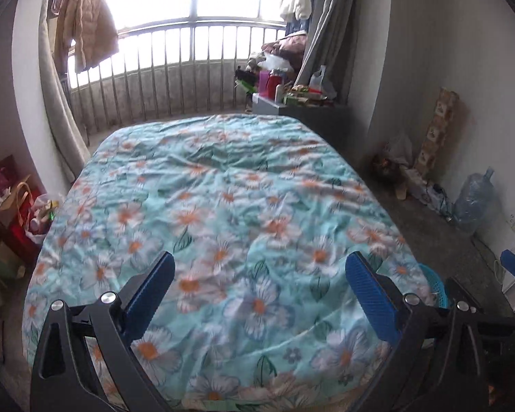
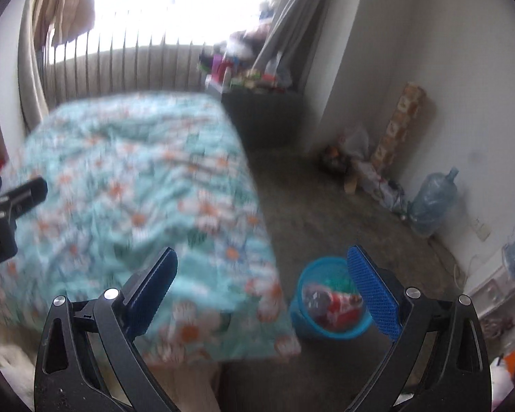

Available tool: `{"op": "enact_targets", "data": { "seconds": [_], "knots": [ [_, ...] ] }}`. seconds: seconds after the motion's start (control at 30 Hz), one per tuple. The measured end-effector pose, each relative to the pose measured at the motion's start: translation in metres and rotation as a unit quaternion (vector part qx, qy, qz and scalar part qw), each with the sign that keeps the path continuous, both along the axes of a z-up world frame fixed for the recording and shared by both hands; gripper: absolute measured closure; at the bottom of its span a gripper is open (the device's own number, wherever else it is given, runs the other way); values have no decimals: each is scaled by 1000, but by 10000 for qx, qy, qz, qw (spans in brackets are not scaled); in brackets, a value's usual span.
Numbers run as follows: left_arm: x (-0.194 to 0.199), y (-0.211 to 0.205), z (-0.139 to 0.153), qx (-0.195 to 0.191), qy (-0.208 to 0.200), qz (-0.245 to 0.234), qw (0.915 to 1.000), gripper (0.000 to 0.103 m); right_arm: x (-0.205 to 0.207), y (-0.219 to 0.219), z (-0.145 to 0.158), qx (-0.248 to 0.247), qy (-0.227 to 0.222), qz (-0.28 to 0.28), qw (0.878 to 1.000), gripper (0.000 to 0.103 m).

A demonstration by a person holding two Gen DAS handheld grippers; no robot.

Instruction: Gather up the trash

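Right, both tools are up over the bed [image 1: 223,206], and neither carries anything. The left hand-held gripper [image 1: 259,288] hangs with its blue fingers spread wide above the flowered quilt [image 1: 202,158], nothing between them. The right hand-held gripper [image 2: 262,290] is spread just as wide, pointing past the bed's corner toward the floor [image 2: 326,206].

Down there, just beside the foot of the bed, sits the blue basket [image 2: 326,334], and it already holds trash [image 2: 333,304]: something red and white and a bit of green, though the right view is too blurred to name the pieces. So part of the job looks done.

The quilt itself shows no litter that I can pick out; it seems cleared. What may be left, as I judge it: the clutter by the wall near the water jug [image 2: 432,202], and the bags at the bed's far side [image 1: 20,213]. Whether any of that counts as trash, I cannot tell from here.
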State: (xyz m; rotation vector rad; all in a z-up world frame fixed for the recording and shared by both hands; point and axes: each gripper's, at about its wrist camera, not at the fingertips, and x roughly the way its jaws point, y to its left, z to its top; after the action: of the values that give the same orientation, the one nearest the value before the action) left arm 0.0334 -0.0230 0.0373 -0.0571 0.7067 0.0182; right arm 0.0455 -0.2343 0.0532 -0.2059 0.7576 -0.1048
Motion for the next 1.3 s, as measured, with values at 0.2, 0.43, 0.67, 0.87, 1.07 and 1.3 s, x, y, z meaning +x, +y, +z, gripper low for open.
{"op": "enact_targets", "data": {
  "seconds": [0.2, 0.43, 0.67, 0.87, 1.07, 1.3],
  "knots": [
    [9, -17, -34, 210, 745, -349, 9964, 6, -8, 5, -28, -36, 592, -21, 9982, 8],
    [9, -32, -32, 159, 785, -427, 9959, 6, -12, -15, -33, 79, 662, -420, 9969, 8],
    [12, -35, -37, 114, 933, -408, 9947, 6, -13, -32, -37, 217, 696, -728, 9947, 8],
    [15, -29, -40, 92, 1015, -264, 9944, 6, -12, -41, -34, 235, 637, -899, 9936, 8],
    [17, -26, -44, 103, 1093, -186, 9938, 6, -12, -45, -33, 244, 621, -978, 9930, 8],
    [18, -25, -44, 99, 1085, -177, 9939, 6, -12, -44, -33, 232, 625, -969, 9931, 8]
  ]
}}
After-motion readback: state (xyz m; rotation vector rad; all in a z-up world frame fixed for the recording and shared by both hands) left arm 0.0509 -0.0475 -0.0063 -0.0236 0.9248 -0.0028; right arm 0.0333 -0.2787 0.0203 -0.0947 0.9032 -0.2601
